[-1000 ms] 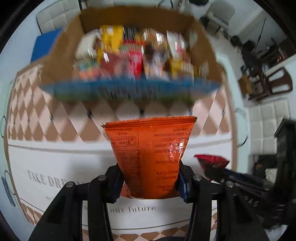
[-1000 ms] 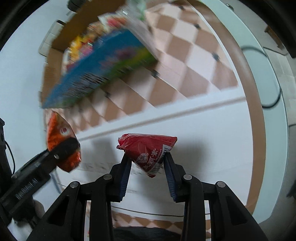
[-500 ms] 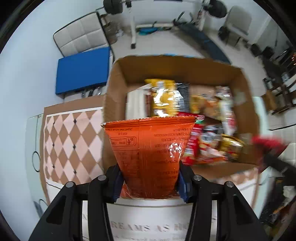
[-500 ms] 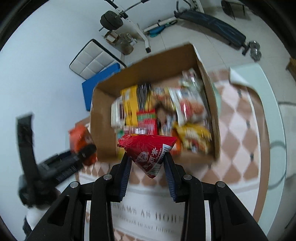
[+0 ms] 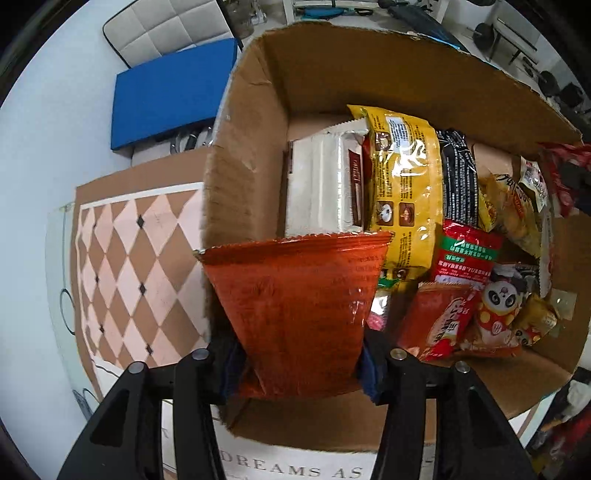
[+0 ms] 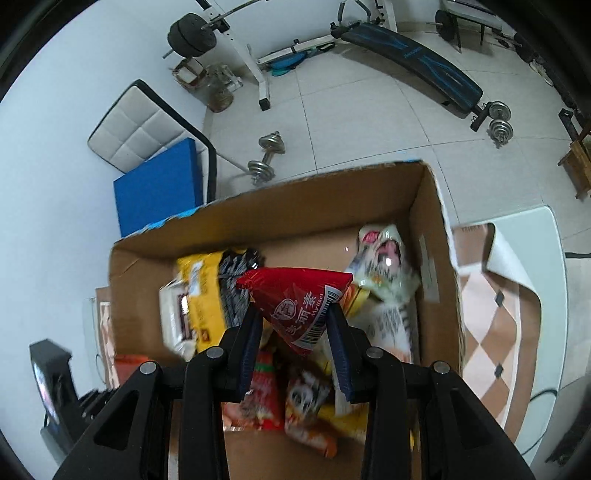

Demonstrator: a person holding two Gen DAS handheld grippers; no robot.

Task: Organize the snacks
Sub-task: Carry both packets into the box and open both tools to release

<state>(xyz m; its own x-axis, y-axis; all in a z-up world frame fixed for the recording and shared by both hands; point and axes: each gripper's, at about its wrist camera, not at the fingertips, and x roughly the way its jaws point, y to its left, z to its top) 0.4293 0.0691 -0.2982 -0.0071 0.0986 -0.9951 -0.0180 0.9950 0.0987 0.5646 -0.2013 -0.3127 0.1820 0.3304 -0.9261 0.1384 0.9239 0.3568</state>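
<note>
an orange snack bag point(image 5: 299, 314), glossy and flared towards its crimped top, is seen between the fingers of the left gripper point(image 5: 301, 369), whose jaws are opening; the pads are still at the bag's sides. the bag is held over the near left corner of a cardboard box point(image 5: 243, 155). a red packet point(image 6: 299, 306), triangular with a barcode, is clamped by the closed right gripper point(image 6: 295, 339) above the middle of the same box. the box is filled with a white pack point(image 5: 325, 184), a yellow bag point(image 5: 402, 184), a black packet point(image 5: 458, 177) and panda-printed snacks point(image 5: 498, 306). the box is set on a checked mat point(image 5: 136, 273) over a pale table point(image 6: 543, 258). a blue pad point(image 5: 170, 92) and a quilted white cushion point(image 5: 162, 26) are seen behind it. only in the right wrist view are a tiled floor point(image 6: 354, 110), a weight bench point(image 6: 413, 55) and a dumbbell point(image 6: 266, 157) shown.
</note>
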